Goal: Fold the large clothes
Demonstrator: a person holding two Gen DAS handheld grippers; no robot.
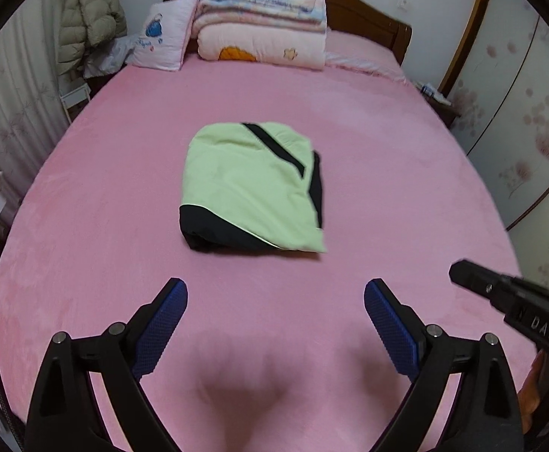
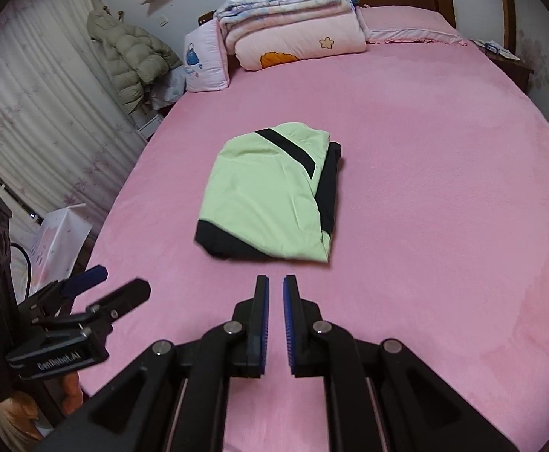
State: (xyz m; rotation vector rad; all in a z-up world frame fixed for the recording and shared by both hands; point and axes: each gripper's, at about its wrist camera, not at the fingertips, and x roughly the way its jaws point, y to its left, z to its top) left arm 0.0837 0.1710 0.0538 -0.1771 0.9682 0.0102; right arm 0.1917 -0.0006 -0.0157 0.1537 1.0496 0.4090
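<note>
So the bed with its pink sheet fills pretty much everything. Up at its headboard end there's a stack of folded quilts and a small pillow beside them. The jacket, light green with black trim, sits folded into a neat bundle around the middle of the bed, nothing touching it. Both tools hang above the near part of the bed, short of the jacket: left hand-held gripper spread wide and empty, right hand-held gripper clenched nearly together, gripping nothing.
</note>
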